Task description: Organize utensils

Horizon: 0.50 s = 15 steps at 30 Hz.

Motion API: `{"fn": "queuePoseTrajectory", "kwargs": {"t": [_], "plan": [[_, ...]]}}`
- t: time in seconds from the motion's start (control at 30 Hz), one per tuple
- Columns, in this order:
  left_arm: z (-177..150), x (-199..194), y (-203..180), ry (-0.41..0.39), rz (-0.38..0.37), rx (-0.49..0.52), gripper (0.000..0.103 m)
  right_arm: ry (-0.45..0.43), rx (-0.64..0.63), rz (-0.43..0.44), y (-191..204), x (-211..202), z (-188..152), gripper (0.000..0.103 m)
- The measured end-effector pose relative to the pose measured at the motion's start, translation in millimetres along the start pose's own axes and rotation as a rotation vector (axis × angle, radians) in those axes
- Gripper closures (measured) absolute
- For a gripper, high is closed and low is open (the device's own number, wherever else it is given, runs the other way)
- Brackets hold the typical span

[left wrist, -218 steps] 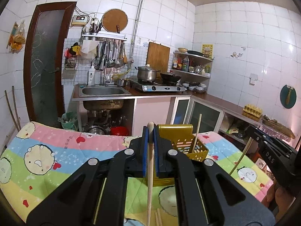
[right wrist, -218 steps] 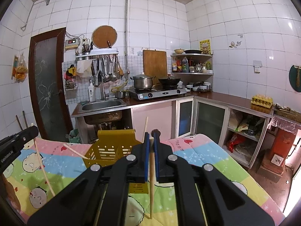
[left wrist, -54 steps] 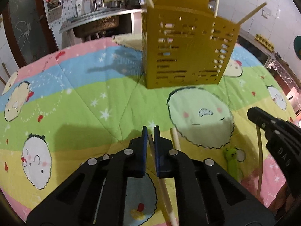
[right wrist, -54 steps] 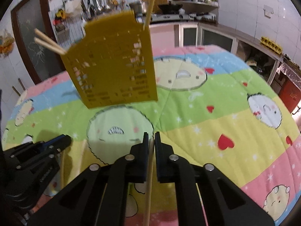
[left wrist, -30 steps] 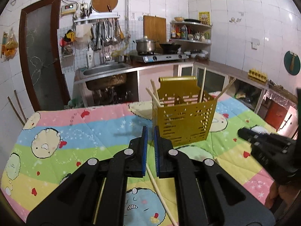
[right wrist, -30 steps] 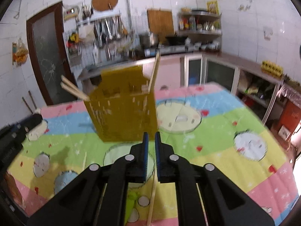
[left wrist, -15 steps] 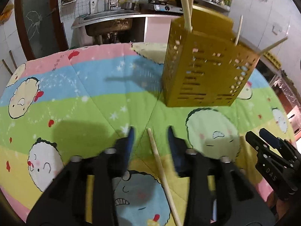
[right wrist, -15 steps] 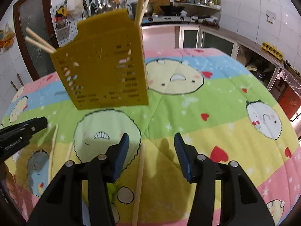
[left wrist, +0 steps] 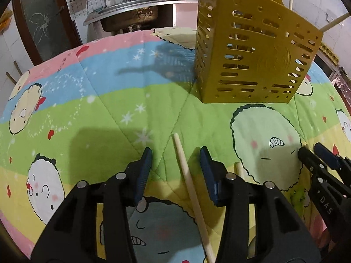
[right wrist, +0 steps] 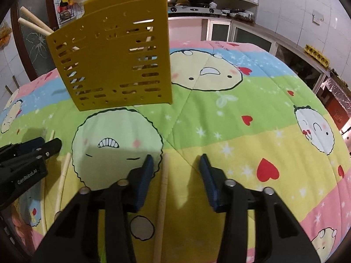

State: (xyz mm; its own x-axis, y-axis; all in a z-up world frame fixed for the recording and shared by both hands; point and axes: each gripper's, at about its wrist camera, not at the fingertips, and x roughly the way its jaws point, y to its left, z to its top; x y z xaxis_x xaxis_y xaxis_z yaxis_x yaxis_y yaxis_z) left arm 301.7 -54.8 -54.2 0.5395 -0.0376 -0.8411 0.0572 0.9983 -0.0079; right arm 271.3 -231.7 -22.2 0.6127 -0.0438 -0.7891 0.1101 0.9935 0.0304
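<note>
In front of the yellow utensil holder [left wrist: 252, 50], each chopstick lies on the cartoon quilt [left wrist: 109, 100] covering the tabletop. The left tongs [left wrist: 175, 166] are released, straddling one chopstick [left wrist: 188, 182]; the right tongs [right wrist: 175, 166] are closing around another [right wrist: 163, 184], untouched. Both should centre, then clamp gently. A tiled kitchen stands behind the holder.

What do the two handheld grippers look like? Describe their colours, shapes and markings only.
Both the left gripper and the right gripper are matte black plastic with angular forked arms, silver rivets and blue ribbed pads lining the jaws. White lettering marks each gripper's side: "DAS" on the right, "GenRobot.AI" on the left.
</note>
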Motion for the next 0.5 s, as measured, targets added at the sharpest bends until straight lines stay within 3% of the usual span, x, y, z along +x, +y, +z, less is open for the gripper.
{"fn": "queuePoseTrajectory", "kwargs": {"t": [0.1, 0.17, 0.33, 0.5], "plan": [[2.5, 1.5, -2.2, 0.010, -0.010, 0.003, 0.068, 0.015, 0.001, -0.006, 2.0, 1.0, 2.6, 0.080], [3.4, 1.3, -3.8, 0.018, -0.030, 0.019, 0.083, 0.026, 0.002, 0.004, 2.7, 0.9, 4.5, 0.090], [7.3, 2.9, -9.6, 0.032, -0.042, 0.040, 0.095, 0.042, 0.001, 0.009, 4.9, 6.1, 12.8, 0.096], [10.8, 0.6, -10.1, 0.021, -0.057, 0.026, 0.097, 0.023, 0.031, 0.041, -2.6, 0.0, 19.5, 0.097]]}}
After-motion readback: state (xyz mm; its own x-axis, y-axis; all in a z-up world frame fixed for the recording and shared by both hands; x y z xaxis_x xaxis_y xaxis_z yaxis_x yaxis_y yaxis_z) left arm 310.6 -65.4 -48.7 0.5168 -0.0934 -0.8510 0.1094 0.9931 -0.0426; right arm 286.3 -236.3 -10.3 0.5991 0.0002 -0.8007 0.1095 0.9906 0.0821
